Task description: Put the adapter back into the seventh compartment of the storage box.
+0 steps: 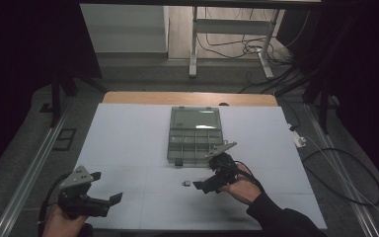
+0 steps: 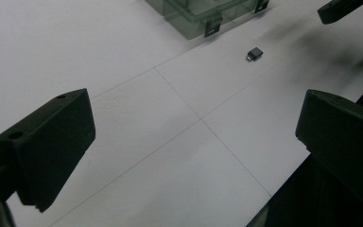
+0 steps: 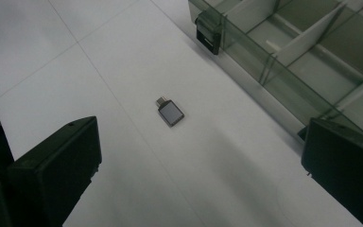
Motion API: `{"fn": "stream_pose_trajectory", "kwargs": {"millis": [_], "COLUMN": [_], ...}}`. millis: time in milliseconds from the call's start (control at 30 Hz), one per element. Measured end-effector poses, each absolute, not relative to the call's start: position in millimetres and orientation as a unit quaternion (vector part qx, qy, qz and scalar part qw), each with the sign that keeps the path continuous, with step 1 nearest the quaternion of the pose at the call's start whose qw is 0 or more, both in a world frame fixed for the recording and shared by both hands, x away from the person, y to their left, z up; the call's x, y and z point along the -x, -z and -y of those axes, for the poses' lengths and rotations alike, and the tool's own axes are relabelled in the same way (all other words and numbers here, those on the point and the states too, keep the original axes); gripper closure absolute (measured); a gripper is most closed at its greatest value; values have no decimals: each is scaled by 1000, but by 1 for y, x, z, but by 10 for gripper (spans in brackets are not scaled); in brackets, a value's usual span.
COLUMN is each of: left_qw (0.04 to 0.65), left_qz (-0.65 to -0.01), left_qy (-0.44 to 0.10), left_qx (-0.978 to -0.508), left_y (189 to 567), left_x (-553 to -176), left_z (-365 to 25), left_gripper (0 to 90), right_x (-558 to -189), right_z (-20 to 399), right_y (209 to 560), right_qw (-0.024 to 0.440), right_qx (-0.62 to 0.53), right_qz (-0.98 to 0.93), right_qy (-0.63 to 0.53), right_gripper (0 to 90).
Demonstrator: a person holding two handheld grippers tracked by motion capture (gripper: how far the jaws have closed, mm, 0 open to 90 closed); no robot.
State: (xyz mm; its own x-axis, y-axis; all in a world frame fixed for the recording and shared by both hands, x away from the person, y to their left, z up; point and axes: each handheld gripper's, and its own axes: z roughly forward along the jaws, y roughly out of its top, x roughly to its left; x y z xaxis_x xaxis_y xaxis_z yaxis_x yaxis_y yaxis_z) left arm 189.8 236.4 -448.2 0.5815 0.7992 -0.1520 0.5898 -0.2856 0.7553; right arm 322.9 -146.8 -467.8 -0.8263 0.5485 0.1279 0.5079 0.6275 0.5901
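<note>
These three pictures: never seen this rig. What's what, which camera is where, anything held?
No robot: a person holds a two-fingered gripper in each hand. The high view looks down on the white table; the left gripper is bottom left, the right gripper near the middle. The other two views come from cameras riding on each gripper, looking out between its black fingers. On the table lie an open clear compartment box and a small dark adapter, in front of the box, apart from it. Both grippers are open, holding nothing; the right one hovers over the adapter.

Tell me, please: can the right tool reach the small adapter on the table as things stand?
Probably yes. The right tool hangs open just above the small adapter, with bare table around it; the organizer box stands aside.
</note>
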Motion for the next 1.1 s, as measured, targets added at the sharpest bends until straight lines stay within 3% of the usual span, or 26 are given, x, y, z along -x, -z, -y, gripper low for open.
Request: {"fn": "stream_pose_trajectory", "kwargs": {"millis": [1100], "left_qw": [410], "left_qz": [-437], "left_qy": [-126], "left_qx": [-791], "left_y": [448], "left_x": [-190], "left_z": [-237], "left_gripper": [0], "right_x": [-330], "right_z": [98], "right_y": [499], "right_qw": [35], "right_qx": [-250], "right_qz": [-934], "right_qy": [-251], "right_gripper": [0]}}
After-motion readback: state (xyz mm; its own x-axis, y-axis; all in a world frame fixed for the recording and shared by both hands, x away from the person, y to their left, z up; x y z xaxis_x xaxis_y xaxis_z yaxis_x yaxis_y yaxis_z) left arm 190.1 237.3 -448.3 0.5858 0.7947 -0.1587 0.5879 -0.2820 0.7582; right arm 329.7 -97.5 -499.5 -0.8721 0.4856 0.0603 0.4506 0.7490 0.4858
